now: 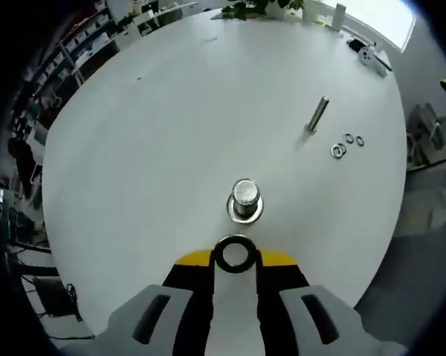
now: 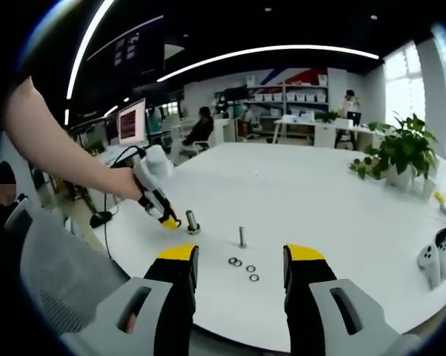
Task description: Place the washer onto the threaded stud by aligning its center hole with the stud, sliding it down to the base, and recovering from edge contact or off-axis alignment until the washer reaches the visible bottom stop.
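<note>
Spanning both views, the white surface [image 1: 149, 133] carries an upright stud [image 1: 244, 194], axis vertical, a washer already at its base. Left gripper [image 1: 235, 256] jaws are closed on the washer [image 1: 235, 254], held flat just beside the stud. Right gripper [image 2: 240, 261] jaws stand apart, empty. Judged: light, stiff, slippery steel; hold by the rim.

Bright, even light; ceiling strips [image 2: 267, 52] and window [image 2: 438, 81] glow; soft shadows; fisheye bends edges; slight blur.
</note>
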A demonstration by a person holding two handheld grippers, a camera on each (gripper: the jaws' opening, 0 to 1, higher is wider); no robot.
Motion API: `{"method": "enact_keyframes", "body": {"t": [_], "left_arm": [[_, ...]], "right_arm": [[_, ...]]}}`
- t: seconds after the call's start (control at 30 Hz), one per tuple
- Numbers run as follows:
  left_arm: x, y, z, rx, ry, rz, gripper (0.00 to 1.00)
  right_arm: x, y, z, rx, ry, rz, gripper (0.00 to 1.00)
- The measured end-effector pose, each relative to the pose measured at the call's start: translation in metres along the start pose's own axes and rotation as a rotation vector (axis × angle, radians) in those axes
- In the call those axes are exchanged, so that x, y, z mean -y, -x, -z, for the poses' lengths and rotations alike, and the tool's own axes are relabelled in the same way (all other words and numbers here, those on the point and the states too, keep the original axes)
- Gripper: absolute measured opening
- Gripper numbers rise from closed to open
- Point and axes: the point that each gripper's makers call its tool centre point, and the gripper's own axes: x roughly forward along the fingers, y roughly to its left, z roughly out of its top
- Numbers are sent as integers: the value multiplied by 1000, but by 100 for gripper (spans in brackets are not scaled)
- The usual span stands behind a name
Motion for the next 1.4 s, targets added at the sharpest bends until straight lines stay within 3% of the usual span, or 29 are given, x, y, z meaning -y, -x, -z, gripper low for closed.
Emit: {"method": "enact_keyframes", "body": {"t": [0.23,0.4,0.63,0.9,1.4], "left_arm": [[4,17,-16,58,-23,3,18],[6,25,-36,94,-66,-2,18],[10,17,-50,77,-106,13,18],[7,7,-51,24,-211,-2,18],[6,-15,-44,-27,-211,25,18]], "right_arm": [[-1,0,0,-2,1,-3,48],[-1,0,0,-2,1,-6,48],[-1,0,1,-5,2,-6,48],[0,0,1,-5,2,-1,48],[1,-1,2,-11,3,3,48]]}}
